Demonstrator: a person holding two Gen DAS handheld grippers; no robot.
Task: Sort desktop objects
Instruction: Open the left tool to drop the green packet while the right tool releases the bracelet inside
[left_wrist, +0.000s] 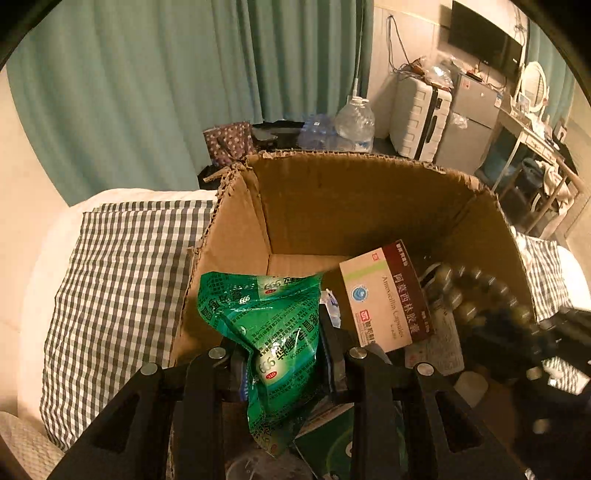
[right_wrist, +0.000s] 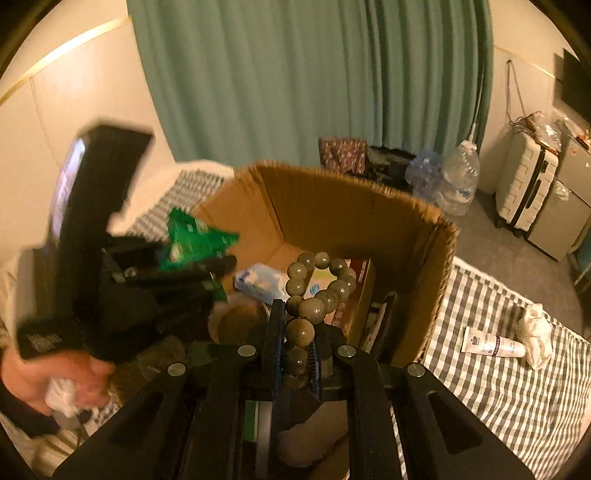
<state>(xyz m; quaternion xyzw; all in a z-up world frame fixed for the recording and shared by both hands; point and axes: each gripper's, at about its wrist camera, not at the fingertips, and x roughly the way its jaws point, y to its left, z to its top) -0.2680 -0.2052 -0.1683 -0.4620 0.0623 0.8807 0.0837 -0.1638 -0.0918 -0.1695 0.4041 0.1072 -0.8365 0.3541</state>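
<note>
Checked bedding (left_wrist: 122, 258) under cardboard box (left_wrist: 332, 199): your left gripper (left_wrist: 282, 354) clamps the green sachet (left_wrist: 273, 332), right gripper (right_wrist: 297, 354) clamps the bead bracelet (right_wrist: 317, 284); releasing together risks beads snagging.

A glossy, crinkled green plastic sachet (left_wrist: 273, 332) is catching light. The brown corrugated cardboard box (left_wrist: 332, 199) is showing matt walls and rough torn edges. Polished round olive-grey beads (right_wrist: 314, 295) are shining; grey-checked cloth bedding (right_wrist: 498, 376) is looking soft and matt.

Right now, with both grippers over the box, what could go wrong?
The green packet is pinched only near its middle by the left gripper, so it may slip sideways. The bead bracelet hangs loosely from the right gripper and may snag on the cardboard box.
</note>
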